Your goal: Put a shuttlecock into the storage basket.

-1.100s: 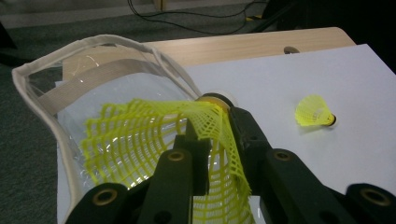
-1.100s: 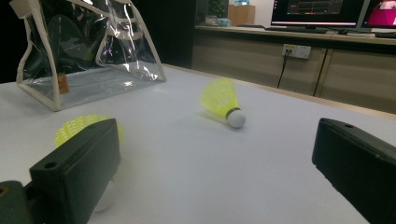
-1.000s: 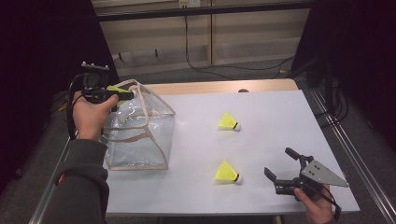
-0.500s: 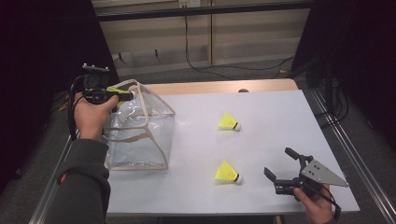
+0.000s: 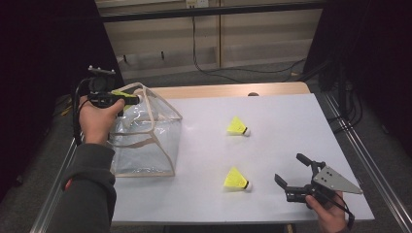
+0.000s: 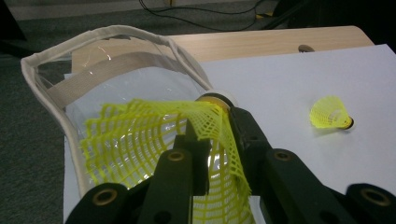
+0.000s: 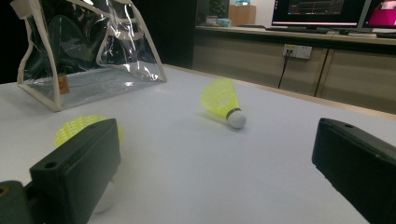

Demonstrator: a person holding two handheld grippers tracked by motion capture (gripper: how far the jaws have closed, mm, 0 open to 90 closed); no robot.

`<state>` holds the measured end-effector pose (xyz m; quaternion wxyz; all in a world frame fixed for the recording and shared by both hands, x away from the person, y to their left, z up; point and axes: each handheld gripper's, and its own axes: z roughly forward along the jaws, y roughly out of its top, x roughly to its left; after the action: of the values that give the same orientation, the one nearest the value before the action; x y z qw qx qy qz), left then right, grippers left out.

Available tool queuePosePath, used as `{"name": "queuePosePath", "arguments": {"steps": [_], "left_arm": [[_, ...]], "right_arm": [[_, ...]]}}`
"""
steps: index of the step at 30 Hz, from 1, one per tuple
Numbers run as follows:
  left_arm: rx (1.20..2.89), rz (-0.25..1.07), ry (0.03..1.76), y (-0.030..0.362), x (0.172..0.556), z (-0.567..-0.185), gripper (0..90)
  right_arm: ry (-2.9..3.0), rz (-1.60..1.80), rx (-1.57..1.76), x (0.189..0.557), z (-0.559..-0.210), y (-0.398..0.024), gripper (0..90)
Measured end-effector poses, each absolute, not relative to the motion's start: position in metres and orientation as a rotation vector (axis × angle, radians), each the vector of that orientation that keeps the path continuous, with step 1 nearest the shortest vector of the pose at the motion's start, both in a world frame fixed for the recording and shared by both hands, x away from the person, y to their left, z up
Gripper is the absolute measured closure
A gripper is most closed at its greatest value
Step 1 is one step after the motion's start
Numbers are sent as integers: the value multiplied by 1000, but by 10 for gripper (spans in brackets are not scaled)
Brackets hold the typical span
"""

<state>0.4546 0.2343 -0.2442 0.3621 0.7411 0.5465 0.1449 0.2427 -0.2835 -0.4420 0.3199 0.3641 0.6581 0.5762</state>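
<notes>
My left gripper (image 5: 127, 98) is shut on the skirt of a yellow shuttlecock (image 5: 120, 94), held over the open top of a clear bag (image 5: 145, 141) with beige trim at the table's left. In the left gripper view the crushed mesh skirt (image 6: 140, 135) sits between the black jaws of the left gripper (image 6: 217, 126), above the bag's rim (image 6: 42, 93). Two more yellow shuttlecocks lie on the white table: a far one (image 5: 237, 127) (image 7: 223, 103) and a near one (image 5: 235, 179) (image 7: 74, 128). My right gripper (image 5: 290, 168) (image 7: 217, 154) stands open just right of the near one, holding nothing.
The white table top (image 5: 282, 116) has a wooden strip (image 5: 228, 90) along its far edge and metal rails (image 5: 359, 150) down both sides. Cables lie on the floor (image 5: 218, 73) beyond it. A third shuttlecock (image 6: 330, 113) lies right of the bag in the left gripper view.
</notes>
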Motion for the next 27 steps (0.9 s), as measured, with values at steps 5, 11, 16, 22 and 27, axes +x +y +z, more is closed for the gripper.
{"name": "queuePosePath", "arguments": {"steps": [5,11,16,22,27], "left_arm": [[1900,374,1412,234,457,-245,788],[1898,376,1423,235,459,-246,788],[1897,383,1427,236,460,-246,787],[1908,396,1435,234,462,-249,787],[1905,396,1449,234,464,-250,787]], "right_arm": [[1730,1517,955,243,-442,-284,10],[1730,1515,951,243,-442,-284,10],[1730,1518,951,243,-442,-284,10],[1730,1515,946,243,-442,-284,10],[1728,1517,946,243,-441,-284,10]]}}
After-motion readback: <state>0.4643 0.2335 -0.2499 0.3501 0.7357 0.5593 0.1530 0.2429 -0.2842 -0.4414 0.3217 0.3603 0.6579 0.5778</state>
